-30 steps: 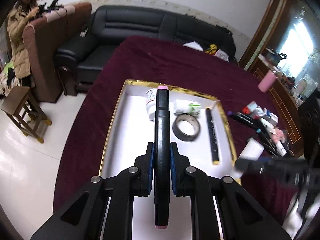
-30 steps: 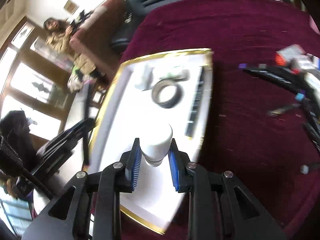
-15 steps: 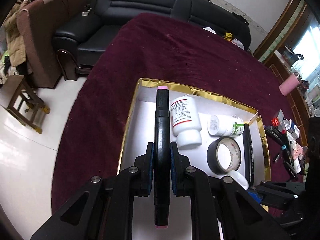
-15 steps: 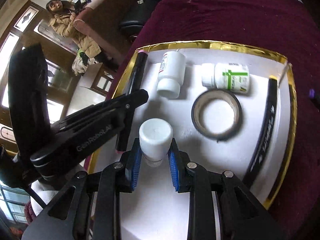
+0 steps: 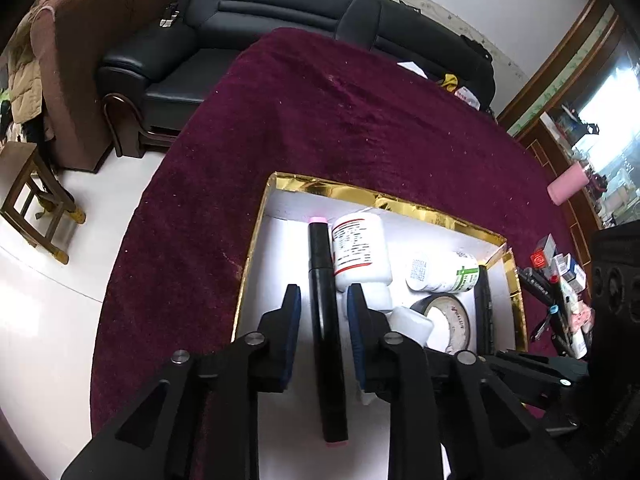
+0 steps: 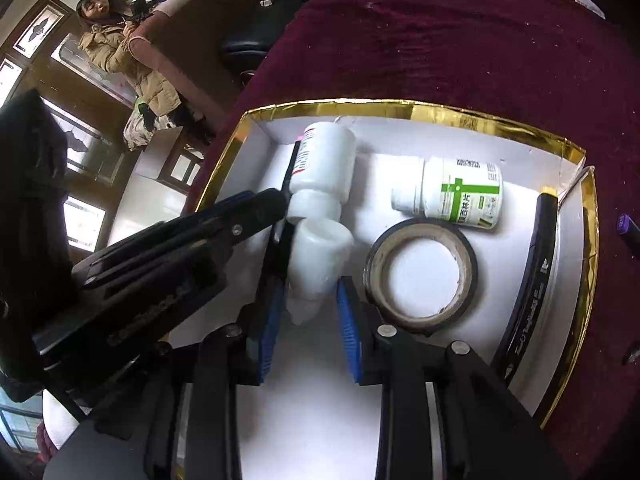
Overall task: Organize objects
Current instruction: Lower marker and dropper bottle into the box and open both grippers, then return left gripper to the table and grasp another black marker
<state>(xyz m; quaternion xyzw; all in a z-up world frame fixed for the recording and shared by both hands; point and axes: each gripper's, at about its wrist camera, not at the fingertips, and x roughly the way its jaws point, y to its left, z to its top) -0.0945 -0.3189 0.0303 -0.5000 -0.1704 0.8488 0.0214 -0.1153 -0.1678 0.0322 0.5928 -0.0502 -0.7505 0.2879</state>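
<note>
**Inspector A:** Left gripper (image 5: pixel 323 312): its jaws have just been opening. The blue pads now stand clear on both sides of the black marker (image 5: pixel 326 328), which lies lengthwise between them on the white floor of the gold-rimmed tray (image 5: pixel 376 199), lower centre of the left wrist view. Nothing gripped.

**Inspector B:** Right gripper (image 6: pixel 307 312): likewise just been opening. The small white bottle (image 6: pixel 318 258) sits between the fingers, a visible gap on the right side; contact on the left I cannot confirm. I judge it released.

**Inspector A:** Where does it lie?

**Inspector B:** Centre of the right wrist view, just below the cap of the red-labelled bottle (image 6: pixel 326 160), with the tape roll (image 6: pixel 420 266) to its right.

**Inspector A:** Handling?

**Inspector B:** The marker looks rigid, light and smooth; likely to roll, so take it mid-barrel across its width. The bottle appears to be light, hard plastic and round; grip the body squarely, not the cap.
</note>
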